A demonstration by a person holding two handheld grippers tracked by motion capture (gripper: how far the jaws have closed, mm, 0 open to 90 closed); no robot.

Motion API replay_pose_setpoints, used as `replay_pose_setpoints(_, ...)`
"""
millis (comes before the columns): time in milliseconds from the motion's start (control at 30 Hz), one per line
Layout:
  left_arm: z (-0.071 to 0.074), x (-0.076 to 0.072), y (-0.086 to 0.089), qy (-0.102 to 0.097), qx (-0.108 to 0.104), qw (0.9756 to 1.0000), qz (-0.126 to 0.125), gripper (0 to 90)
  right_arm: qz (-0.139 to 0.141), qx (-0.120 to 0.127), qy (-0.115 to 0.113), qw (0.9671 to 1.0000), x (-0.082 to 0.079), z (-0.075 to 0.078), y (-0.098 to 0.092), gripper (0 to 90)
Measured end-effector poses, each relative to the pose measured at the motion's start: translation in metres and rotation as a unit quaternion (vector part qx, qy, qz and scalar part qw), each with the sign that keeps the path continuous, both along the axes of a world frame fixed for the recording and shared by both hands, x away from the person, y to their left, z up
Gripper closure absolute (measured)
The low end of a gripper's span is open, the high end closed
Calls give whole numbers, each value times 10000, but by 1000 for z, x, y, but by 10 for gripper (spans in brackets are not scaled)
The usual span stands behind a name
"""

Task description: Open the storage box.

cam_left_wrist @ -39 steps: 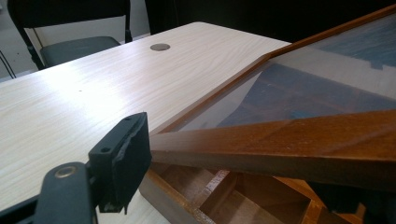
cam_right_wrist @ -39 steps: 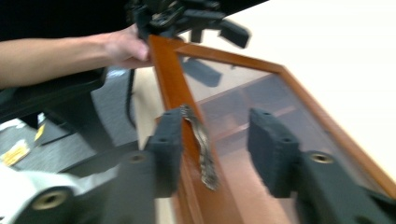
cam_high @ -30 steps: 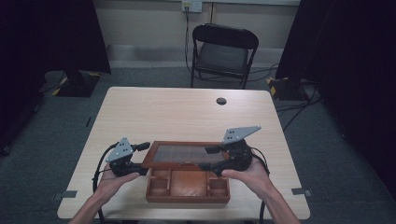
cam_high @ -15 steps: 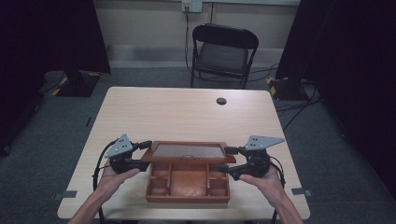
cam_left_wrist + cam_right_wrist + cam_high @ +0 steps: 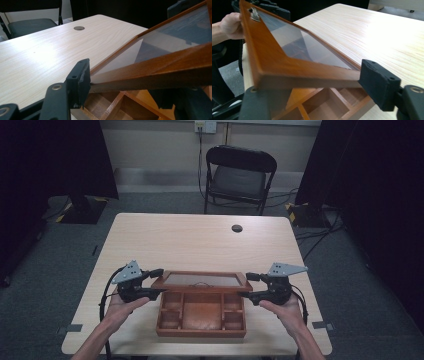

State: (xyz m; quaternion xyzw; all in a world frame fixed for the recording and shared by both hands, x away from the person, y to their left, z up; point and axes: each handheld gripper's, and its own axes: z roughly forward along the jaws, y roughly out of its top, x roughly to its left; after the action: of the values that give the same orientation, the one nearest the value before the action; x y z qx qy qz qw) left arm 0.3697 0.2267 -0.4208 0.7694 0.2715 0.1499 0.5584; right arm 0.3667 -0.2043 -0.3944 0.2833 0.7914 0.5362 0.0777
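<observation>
Brown wooden compartmented box [image 5: 201, 316] is sitting at the 6 o'clock edge of the light wood-grain table [image 5: 200, 242]. Its glass-paned wooden lid [image 5: 202, 281] is standing raised and tilted over the box's far side. Left gripper [image 5: 154, 282] is coming in from 9 o'clock, its jaws bracketing the lid's left edge, one pad touching the frame. Right gripper [image 5: 247, 285] is coming in from 3 o'clock, jaws straddling the lid's right edge, apart, not clamped. Black folding chair [image 5: 239, 177] is standing at 12 o'clock, beyond the table.
</observation>
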Motion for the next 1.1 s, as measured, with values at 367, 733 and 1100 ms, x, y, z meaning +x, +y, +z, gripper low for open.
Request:
replay_pose_setpoints(367, -2, 11, -1, 50, -41, 10000, 20, 422, -182, 75, 75, 9998, 25, -18, -2, 364)
replay_pose_setpoints(733, -4, 27, -1, 207, 23, 9997, 84, 457, -281, 153, -4, 9995, 38, -23, 1, 419)
replay_pose_setpoints(1100, -10, 40, -4, 308, -8, 9991, 286, 487, -336, 208, 69, 9992, 53, -30, 5, 466)
